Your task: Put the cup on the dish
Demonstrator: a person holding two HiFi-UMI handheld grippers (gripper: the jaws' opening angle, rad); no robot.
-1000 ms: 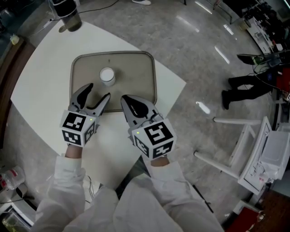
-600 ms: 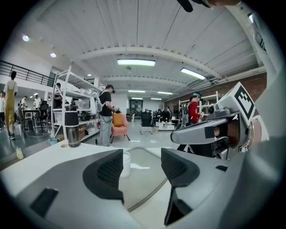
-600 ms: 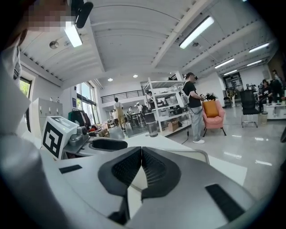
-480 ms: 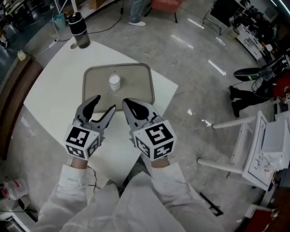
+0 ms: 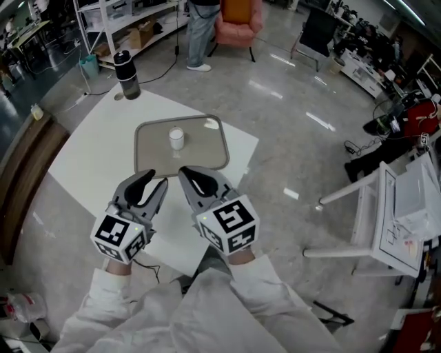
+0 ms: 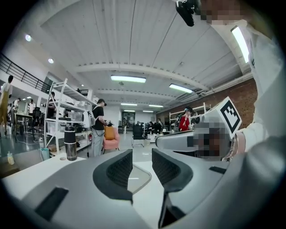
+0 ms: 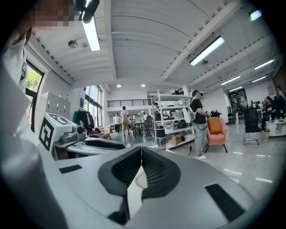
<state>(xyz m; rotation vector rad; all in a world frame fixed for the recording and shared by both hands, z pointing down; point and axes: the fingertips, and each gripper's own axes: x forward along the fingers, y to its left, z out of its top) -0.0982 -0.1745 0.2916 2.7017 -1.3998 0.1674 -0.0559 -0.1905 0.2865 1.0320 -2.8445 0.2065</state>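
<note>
Left gripper (image 5: 156,180): I'm seeing the jaws parted with a clear gap and nothing between the pads. They've just been closing in. It's released and gripping nothing.
Right gripper (image 5: 186,172): I'm reading the ribbed black pads as meeting at the tips with nothing caught between them, so it's clenched and empty.
Pair: both are hovering side by side over the near part of the white table with rounded corners (image 5: 83,158). They're close together but apart, and pointing roughly level.
Cup: the small white cylindrical cup (image 5: 176,138) is standing upright on the dish, ahead of both sets of tips and well clear of them.
Dish: the flat beige rectangular tray with rounded corners (image 5: 207,155) is lying on the table just beyond the tips. The cup is sitting in its far-middle part. In the left gripper view a tray corner is showing through the jaw gap.
Tumbler: a tall black cylindrical tumbler (image 5: 126,74) is standing at the far table corner, ahead and left of the left gripper, well apart from the tray.
Background: a person in blue jeans (image 5: 201,27) is standing beside a salmon-pink armchair (image 5: 238,19), far ahead of both grippers, past the table.
Sleeves: white sleeves (image 5: 110,296) are showing behind both marker cubes.
</note>
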